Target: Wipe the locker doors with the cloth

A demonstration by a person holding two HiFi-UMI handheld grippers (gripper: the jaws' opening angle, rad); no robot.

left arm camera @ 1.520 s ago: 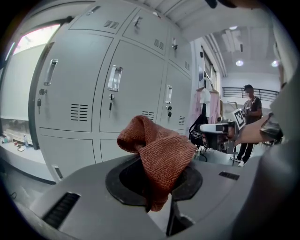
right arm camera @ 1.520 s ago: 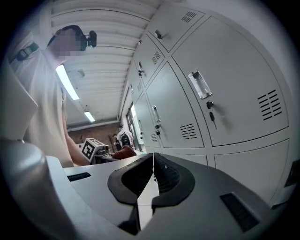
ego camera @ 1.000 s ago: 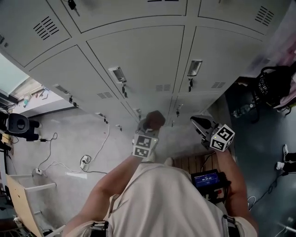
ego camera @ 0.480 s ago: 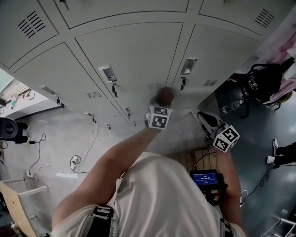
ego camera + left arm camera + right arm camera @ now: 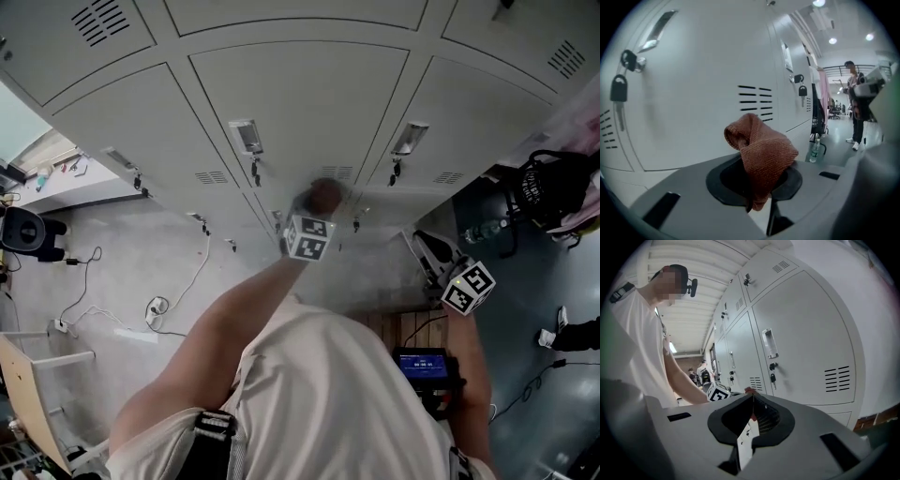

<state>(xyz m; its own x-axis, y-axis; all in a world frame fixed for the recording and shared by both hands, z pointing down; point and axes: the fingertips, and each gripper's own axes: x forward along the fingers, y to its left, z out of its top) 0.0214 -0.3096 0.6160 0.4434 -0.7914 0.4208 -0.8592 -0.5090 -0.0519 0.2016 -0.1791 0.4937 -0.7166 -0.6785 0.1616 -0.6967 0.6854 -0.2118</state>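
Our left arm stretches forward to the grey locker door (image 5: pixel 300 103), the left gripper (image 5: pixel 317 214) clamped on a bunched rust-brown cloth (image 5: pixel 761 152). The cloth stands up from the jaws just beside the door's vent slots (image 5: pixel 754 101); we cannot tell whether it touches the metal. Our right arm is bent at our side, the right gripper (image 5: pixel 752 414) held lower, its jaws pressed together on nothing and aimed at the neighbouring lockers. Keys (image 5: pixel 618 93) hang from a lock at left. A water bottle (image 5: pixel 814 151) and a black bag (image 5: pixel 553 178) sit past the lockers' right end, where a person (image 5: pixel 855 110) stands in the background
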